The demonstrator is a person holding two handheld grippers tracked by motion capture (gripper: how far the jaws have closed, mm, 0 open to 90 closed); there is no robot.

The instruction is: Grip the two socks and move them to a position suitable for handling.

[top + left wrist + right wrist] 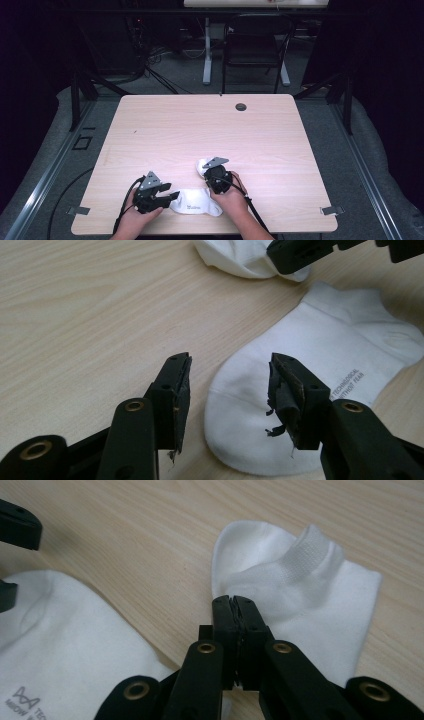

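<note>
Dim workroom behind, with a chair and table legs on grey floor. Nearer, pale wood-grain table, bare except for a round grommet near the far edge and two white socks at the near edge.

Larger first: printed sock, lying flat just in front of the person's hands, toe end toward the left gripper. Spread open, that gripper's jaws hover over the rounded toe end in the left gripper view, one jaw over bare wood, the other over the fabric, nothing grasped. Touching the cloth or just clear of it: cannot tell.

Second sock, smaller in the high view and half hidden by the hand, lying just beyond the first toward the table's middle. Clenched on its edge near the ribbed cuff, the right gripper, jaws pressed together with a fold of cloth pinched between.

Step in hand, by the look of it: pairing or stacking the two socks, one already gripped, the other lined up for a grab. Next move probably calls for lowering and closing the open jaws on the toe, pinching cloth rather than scraping wood, then moving both socks together.

Writing: small grey print on the flat sock, partly legible as "TECHNOLOGICAL" above a second line too blurred to trust, plus a small zigzag logo over letters cut off at the frame edge.
</note>
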